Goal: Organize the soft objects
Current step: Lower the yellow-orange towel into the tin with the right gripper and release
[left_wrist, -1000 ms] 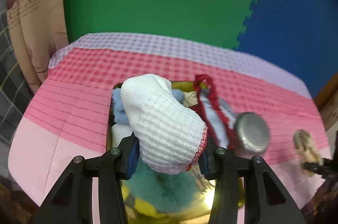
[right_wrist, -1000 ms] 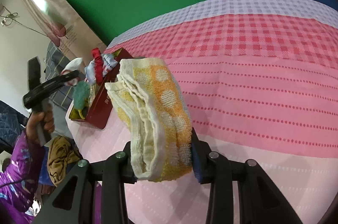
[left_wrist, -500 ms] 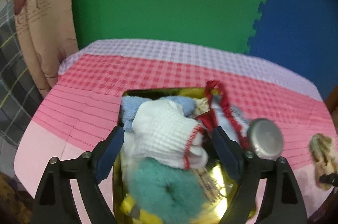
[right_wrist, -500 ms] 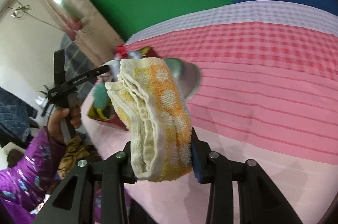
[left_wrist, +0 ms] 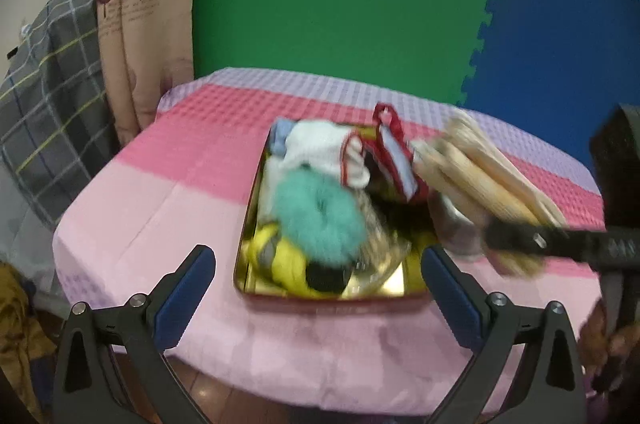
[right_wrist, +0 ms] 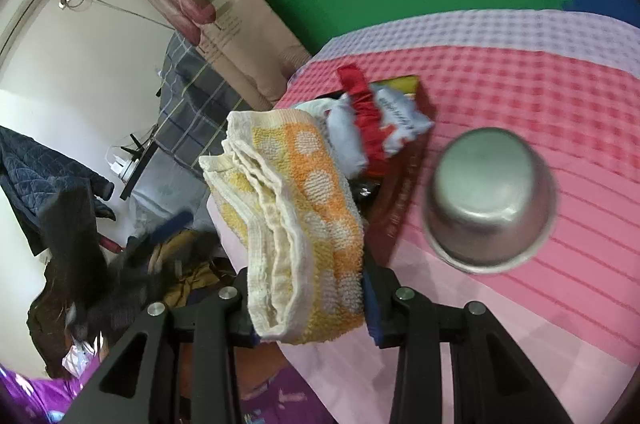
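Observation:
A red tin [left_wrist: 328,298] with a gold inside sits on the pink checked tablecloth [left_wrist: 168,208]. In it lie a white knitted sock [left_wrist: 320,148], a teal fluffy piece [left_wrist: 320,212], a yellow cloth [left_wrist: 288,264] and a red and pale blue pouch [left_wrist: 394,160]. My left gripper [left_wrist: 316,264] hovers in front of the tin, its jaws opening wide with nothing between them. My right gripper [right_wrist: 308,288] is shut on a folded orange-dotted cream towel [right_wrist: 296,208], which hangs at the tin's right side [right_wrist: 400,216].
An upturned steel bowl [right_wrist: 492,200] stands on the cloth just right of the tin. A curtain [left_wrist: 140,24] and a grey checked cloth [left_wrist: 44,96] are off the table's left edge. Green and blue foam mats back the table. A hand [left_wrist: 612,344] shows at the lower right.
The left gripper let the white sock drop into the tin, spread wide and drew back. The right gripper carried the towel across to the tin, close to the steel bowl.

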The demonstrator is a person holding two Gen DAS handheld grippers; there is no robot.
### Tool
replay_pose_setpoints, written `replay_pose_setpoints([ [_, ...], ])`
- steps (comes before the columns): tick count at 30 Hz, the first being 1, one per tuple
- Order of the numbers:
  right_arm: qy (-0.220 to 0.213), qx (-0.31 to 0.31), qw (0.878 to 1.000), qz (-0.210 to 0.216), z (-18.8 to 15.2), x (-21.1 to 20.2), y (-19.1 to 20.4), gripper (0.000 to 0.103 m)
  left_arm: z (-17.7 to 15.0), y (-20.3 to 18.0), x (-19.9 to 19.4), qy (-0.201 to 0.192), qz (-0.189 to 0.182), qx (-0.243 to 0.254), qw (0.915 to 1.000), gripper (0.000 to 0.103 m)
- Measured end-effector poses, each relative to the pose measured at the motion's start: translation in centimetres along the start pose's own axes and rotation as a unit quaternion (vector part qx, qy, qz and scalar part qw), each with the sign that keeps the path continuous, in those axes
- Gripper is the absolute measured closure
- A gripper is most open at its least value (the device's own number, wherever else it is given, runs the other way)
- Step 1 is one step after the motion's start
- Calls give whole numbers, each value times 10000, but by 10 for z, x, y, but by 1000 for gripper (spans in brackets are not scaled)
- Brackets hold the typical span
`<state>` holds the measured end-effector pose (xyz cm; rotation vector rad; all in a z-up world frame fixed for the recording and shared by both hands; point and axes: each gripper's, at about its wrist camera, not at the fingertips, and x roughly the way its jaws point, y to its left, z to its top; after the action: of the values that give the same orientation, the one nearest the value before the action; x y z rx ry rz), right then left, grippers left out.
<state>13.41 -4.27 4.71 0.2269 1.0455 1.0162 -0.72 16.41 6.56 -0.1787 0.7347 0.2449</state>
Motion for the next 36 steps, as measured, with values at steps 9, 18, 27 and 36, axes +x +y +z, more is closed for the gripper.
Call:
replay_pose_setpoints([
  [9,244,-168,9990,-324,9,57,12,64,-7,17,7,26,331,-173,9993,1],
  [18,267,-771,9923,-930,4,81,32,60,-6,40,17,230,176,-630,9976,1],
  [27,388,-1235,9835,-1262,-1,92,55,44,-8,34,23,394,217,-477,9978,1],
  [36,148,-1047,9894,-993,-1,63,45,43,-9,30,28,513,303,-352,9976,1],
])
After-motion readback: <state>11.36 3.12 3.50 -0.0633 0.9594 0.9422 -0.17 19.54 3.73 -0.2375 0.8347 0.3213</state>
